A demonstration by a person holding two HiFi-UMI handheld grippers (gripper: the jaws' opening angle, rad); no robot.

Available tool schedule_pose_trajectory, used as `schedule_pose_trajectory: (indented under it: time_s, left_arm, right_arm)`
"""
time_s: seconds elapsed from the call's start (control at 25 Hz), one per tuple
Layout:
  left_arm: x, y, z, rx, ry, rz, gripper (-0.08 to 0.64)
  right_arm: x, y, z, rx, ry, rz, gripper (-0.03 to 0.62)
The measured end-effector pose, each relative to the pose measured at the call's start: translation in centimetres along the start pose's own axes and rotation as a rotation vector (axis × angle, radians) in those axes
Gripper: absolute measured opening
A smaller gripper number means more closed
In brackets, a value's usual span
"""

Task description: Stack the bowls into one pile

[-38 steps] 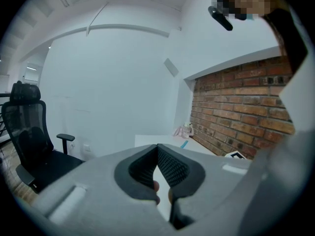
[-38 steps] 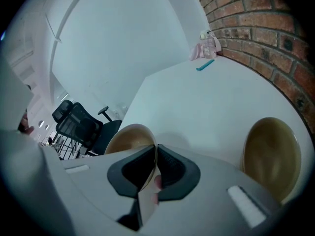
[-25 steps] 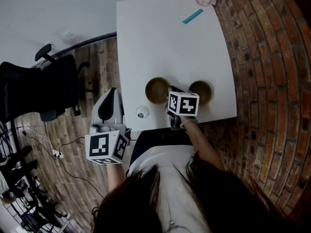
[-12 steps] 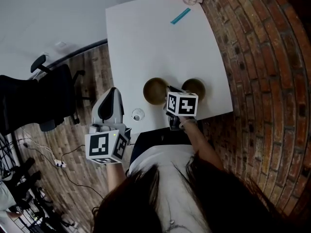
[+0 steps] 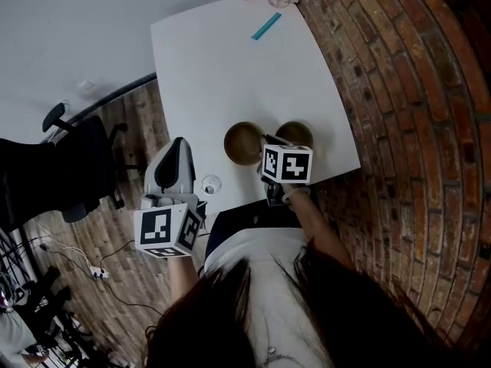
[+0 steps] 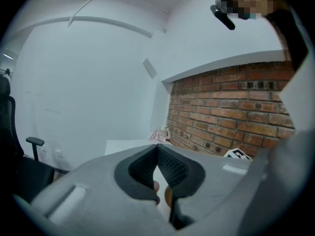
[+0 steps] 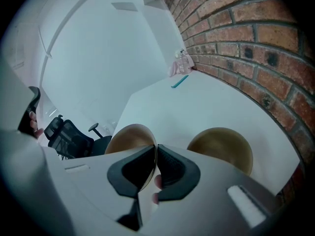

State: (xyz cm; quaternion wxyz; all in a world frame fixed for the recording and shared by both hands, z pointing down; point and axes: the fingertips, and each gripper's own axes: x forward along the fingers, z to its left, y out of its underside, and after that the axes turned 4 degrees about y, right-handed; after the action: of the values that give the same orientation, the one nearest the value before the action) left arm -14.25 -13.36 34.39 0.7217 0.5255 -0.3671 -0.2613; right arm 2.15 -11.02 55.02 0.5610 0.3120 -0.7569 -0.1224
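One broad white bench [image 5: 230, 67] carries both round brown bowls. They sit side by side near its front edge, close but apart, so no stacking is done yet and the whole pile is left to make. The left-hand bowl [image 7: 125, 136] looks to be the one in hand: the right hand-held gripper [image 7: 156, 149] reaches in low between the two, its jaws pinching that bowl's thin rim, while the right-hand bowl [image 7: 221, 144] stands free. The left hand-held gripper [image 6: 157, 149] hangs off the bench's left side, over the wood floor [image 5: 115, 205], jaws pressed together on nothing. A small teal strip [image 5: 265, 26] lies at the far end.
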Motion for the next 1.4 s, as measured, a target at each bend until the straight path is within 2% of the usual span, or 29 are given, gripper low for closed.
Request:
schedule_pose_trajectory:
  time_s: [0.84, 1.4]
  left_arm:
    - [1.9, -0.2, -4.6, 0.025, 0.117, 0.008, 0.002]
    - [3.1, -0.1, -7.3, 0.046, 0.142, 0.014, 0.002]
  right_arm:
    - [-3.4, -0.6, -4.5, 0.101, 0.054, -0.077, 0.02]
    - [-5.1, -1.0, -8.1, 0.14, 0.081, -0.093, 0.021]
